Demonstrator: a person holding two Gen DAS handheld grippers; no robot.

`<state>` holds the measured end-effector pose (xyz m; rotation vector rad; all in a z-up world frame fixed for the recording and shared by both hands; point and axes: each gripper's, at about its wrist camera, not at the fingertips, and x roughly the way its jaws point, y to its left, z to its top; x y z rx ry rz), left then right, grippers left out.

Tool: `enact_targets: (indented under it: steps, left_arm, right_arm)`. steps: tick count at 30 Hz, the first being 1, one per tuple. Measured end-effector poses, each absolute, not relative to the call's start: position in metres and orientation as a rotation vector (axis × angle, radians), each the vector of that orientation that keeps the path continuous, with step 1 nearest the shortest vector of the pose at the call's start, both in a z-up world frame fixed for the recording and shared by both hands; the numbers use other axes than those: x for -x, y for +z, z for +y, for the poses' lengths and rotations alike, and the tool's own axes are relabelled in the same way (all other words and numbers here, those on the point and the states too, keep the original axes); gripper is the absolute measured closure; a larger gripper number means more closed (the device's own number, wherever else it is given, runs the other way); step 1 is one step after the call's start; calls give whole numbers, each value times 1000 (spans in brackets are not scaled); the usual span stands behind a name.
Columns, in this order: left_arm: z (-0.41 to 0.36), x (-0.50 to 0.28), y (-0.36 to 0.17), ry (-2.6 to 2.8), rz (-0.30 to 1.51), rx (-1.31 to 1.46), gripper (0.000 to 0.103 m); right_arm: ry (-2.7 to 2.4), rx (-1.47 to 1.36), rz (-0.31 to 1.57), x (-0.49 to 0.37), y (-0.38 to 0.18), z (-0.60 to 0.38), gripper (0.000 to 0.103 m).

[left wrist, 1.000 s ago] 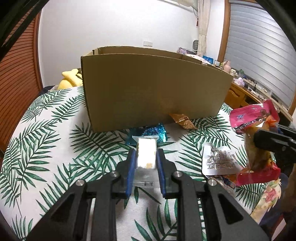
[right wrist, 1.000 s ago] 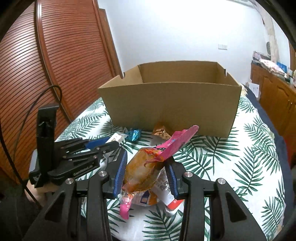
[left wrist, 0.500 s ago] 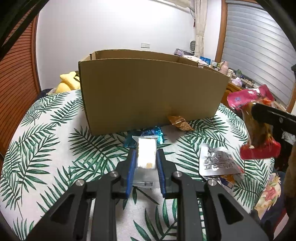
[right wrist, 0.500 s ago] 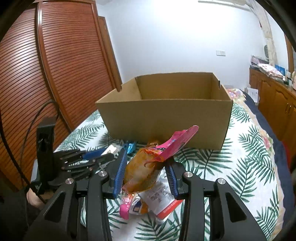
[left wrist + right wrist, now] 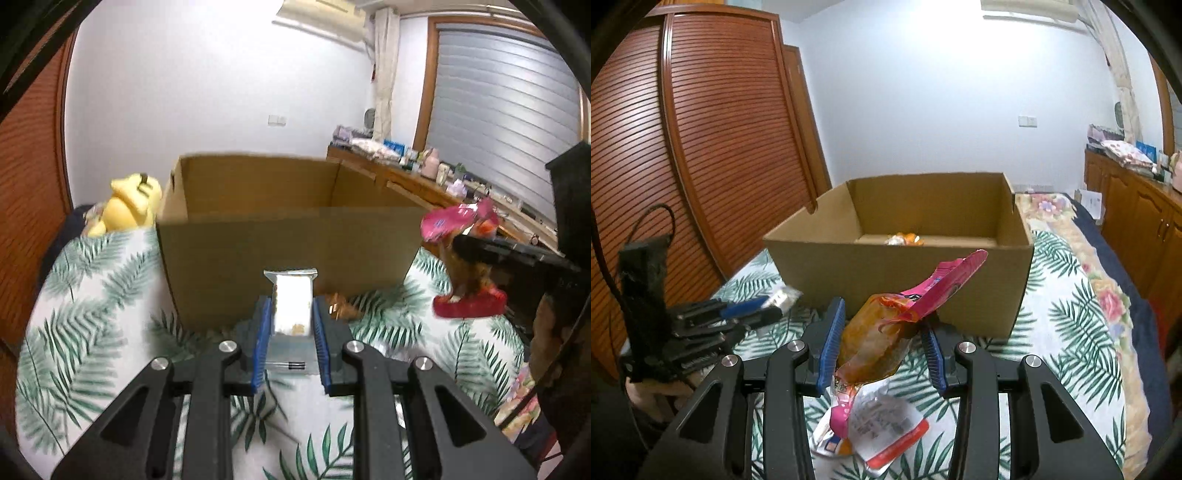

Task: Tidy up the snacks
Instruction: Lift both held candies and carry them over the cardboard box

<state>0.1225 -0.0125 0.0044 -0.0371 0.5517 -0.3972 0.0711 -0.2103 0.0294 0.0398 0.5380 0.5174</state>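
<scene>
Cardboard box (image 5: 897, 280) open on top, mostly bare inside w/ one snack (image 5: 905, 239); its near wall blocks approach.

Palm-leaf bedspread (image 5: 1067, 317), cardboard box (image 5: 886, 273), 1 white-red packet (image 5: 882, 424), orange wrapper (image 5: 341, 308)

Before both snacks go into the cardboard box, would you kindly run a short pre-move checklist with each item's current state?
1. Left gripper clamps white snack packet: ok.
2. Right gripper clamps pink-topped orange snack pouch: ok.
3. Cardboard box open on top: ok.
4. Room inside box, only one orange snack visible: ok.
5. Snacks above box rim: cannot tell.
6. All table snacks cleared, white and red packet remains: not ok.
</scene>
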Motion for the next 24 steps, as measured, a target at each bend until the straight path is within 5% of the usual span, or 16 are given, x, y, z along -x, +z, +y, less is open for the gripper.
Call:
enact_targets:
  steps: [14, 24]
  left_arm:
    - [-15, -184, 62, -405, 450, 10, 83]
    - [-22, -231, 55, -383, 483, -7, 83]
  right_arm:
    - [557, 9, 409, -111, 81, -196, 63]
    - [525, 54, 377, -150, 80, -181, 63]
